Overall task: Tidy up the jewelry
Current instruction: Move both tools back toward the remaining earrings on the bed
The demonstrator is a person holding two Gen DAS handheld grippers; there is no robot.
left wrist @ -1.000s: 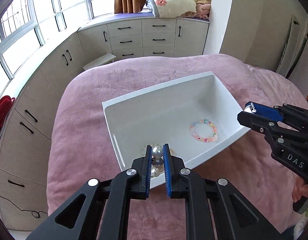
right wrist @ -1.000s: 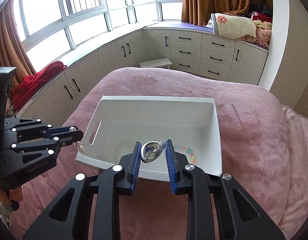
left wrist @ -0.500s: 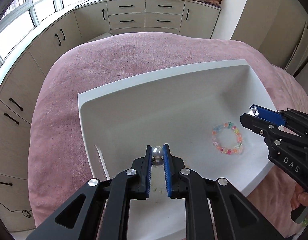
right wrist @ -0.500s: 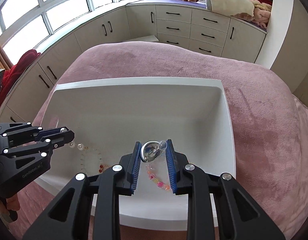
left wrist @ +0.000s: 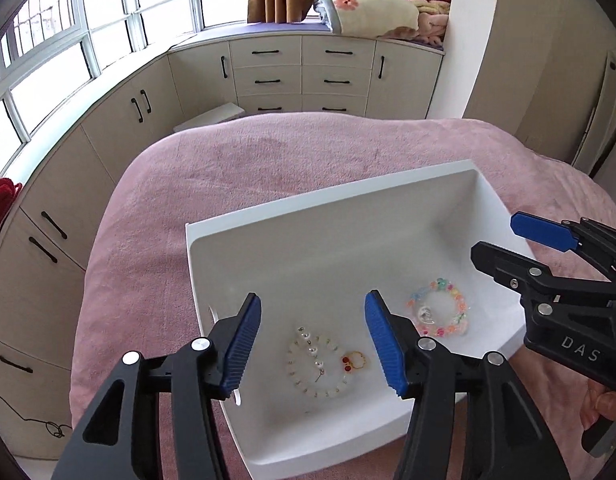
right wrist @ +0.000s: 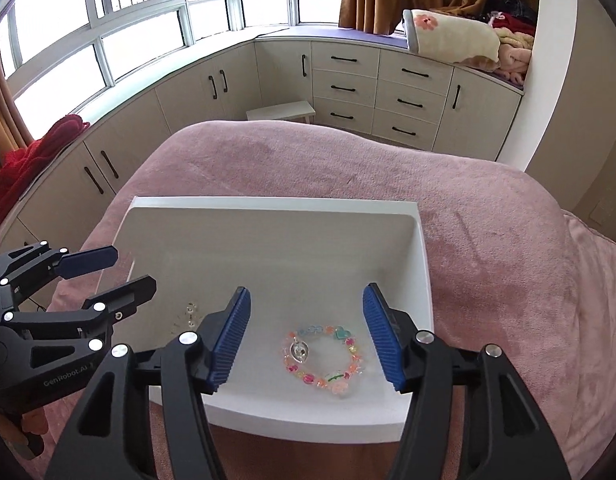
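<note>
On the right tongs (left wrist: 504,240), opening empty, white letters read "DAS".

Right view: left gripper (right wrist: 126,276) covers part of the pearl bracelet (right wrist: 190,314); only a few beads show beside its lower finger. Small clear piece (right wrist: 298,350) inside the coloured bead bracelet (right wrist: 328,354), below the right gripper (right wrist: 306,338): too blurred to identify. Tray (left wrist: 328,216) near corner cut off behind left gripper (left wrist: 312,346) in left view.

A smooth, glossy white plastic tray (right wrist: 424,264) rests on a matt, fuzzy pink cloth blanket (right wrist: 488,240).
</note>
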